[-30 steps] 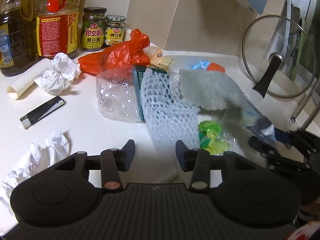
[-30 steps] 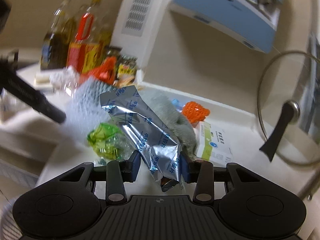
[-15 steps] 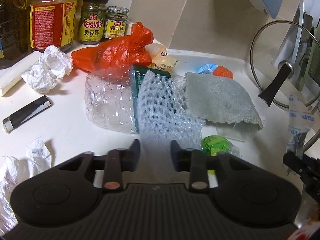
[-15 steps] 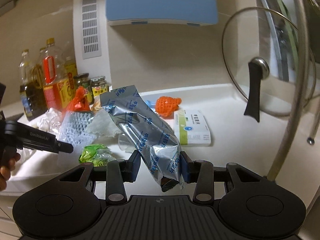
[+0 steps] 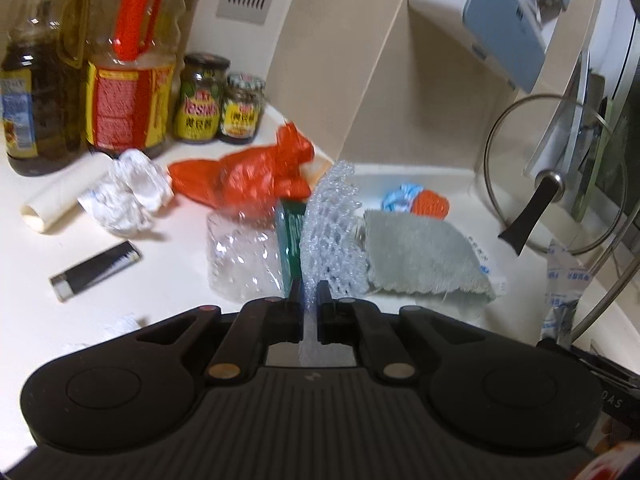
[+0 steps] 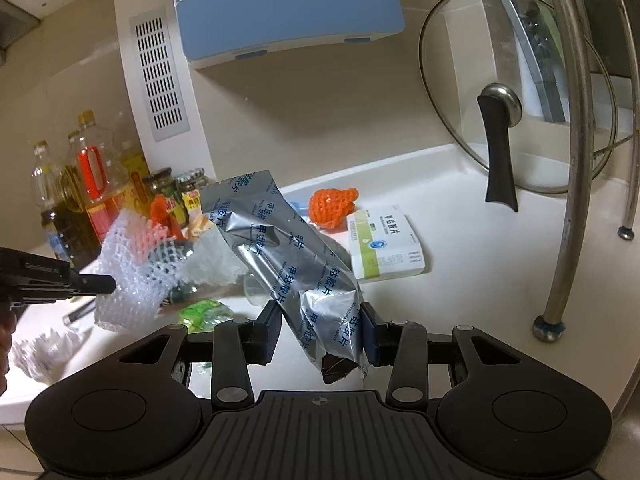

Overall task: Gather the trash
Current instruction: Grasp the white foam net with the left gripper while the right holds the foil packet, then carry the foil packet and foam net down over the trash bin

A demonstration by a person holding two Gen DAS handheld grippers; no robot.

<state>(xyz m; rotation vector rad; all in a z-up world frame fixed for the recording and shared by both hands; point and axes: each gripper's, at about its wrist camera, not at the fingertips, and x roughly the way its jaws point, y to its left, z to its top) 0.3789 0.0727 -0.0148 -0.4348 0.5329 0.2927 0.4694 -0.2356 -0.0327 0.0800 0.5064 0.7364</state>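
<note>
- Left wrist view: my left tongs (image 5: 307, 300) are pressed together on the near edge of the white foam net (image 5: 330, 236), pinching that thin edge because the mesh is soft and crushes flat. The net stands up from the worktop (image 5: 168, 280), its far part fanned between the clear plastic wrap (image 5: 240, 260) and the grey cloth (image 5: 420, 256).
- More trash waits on the worktop: the red plastic bag (image 5: 256, 176), the crumpled paper (image 5: 128, 192) and the cardboard tube (image 5: 52, 208). The oil bottles and sauce jars behind look like things to keep, I judge.
- My left tongs point slightly downward at the pile.
- Right wrist view: my right tongs (image 6: 320, 336) pinch the lower end of the silver foil pouch (image 6: 280, 248), held partly spread because the pouch is bulky. It hangs clear above the worktop, tilted up to the left.
- The left tongs reach in from the left, level, with the net at their tip; the medicine box (image 6: 384, 244) lies flat near the glass lid (image 6: 500, 92).
</note>
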